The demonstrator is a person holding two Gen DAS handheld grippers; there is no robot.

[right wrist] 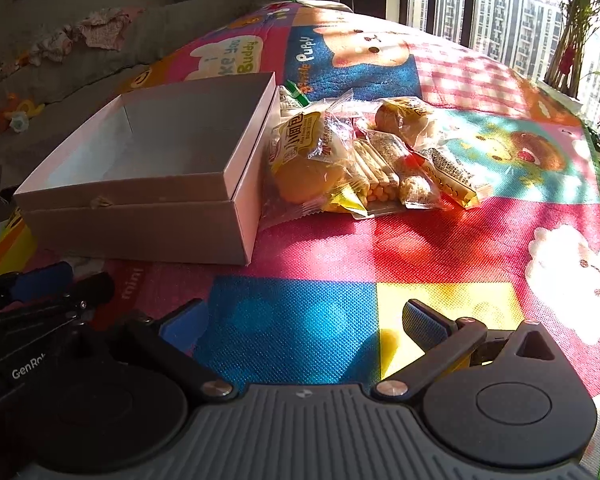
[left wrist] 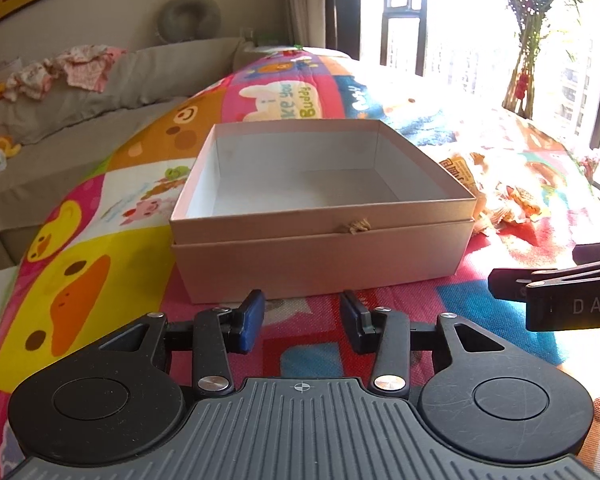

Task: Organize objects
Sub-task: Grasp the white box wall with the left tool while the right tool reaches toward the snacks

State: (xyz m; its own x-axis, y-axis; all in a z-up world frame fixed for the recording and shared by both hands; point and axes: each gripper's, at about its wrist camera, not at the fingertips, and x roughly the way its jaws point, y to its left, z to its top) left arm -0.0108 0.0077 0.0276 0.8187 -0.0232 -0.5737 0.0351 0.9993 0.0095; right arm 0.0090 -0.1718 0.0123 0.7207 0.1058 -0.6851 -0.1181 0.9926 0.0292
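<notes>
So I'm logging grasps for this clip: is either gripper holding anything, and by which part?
Nothing is held. The left gripper and right gripper both stand open over the mat.

The left gripper [left wrist: 302, 322] points forward and downward, its blue-padded jaws partly apart with nothing between them. The right gripper [right wrist: 300, 326] sits just beside it, jaws spread wide and empty.

Box: you have an open pale cardboard box [right wrist: 140, 184], empty, upright, nested in its own lid, on the cartoon-print play mat [right wrist: 440, 240].
Snacks: you see a pile of wrapped snack packets [right wrist: 364, 160] just beside the box's right wall, the nearest touching it.
Top packets: a yellow small-bread bag [right wrist: 312, 148] and a clear-wrapped bun [right wrist: 404, 120].
</notes>
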